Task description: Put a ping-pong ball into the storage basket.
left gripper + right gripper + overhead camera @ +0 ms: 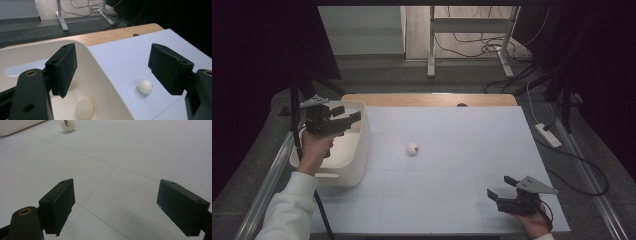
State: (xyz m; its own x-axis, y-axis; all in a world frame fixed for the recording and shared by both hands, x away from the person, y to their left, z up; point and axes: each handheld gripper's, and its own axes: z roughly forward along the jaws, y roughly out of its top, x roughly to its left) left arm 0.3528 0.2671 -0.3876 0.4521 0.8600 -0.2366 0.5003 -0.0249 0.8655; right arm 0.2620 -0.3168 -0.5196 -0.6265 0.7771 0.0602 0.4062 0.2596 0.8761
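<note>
A white ball [413, 148] [145, 86] [67, 124] lies on the white table near its middle. A second white ball [84, 109] rests inside the white bin [357, 165] [105, 82] at the table's left. My left gripper [348, 119] [112, 72] hovers open over the bin's right wall with nothing between its pads. My right gripper [500, 186] [116, 207] stands open near the front right of the table, low over the surface, empty, well short of the ball on the table.
The white table sheet [452, 200] covers a wooden top [427, 99] whose far strip shows. A metal frame [472, 30] and cables lie on the floor beyond. A cable and white power strip [548, 135] run off the table's right side.
</note>
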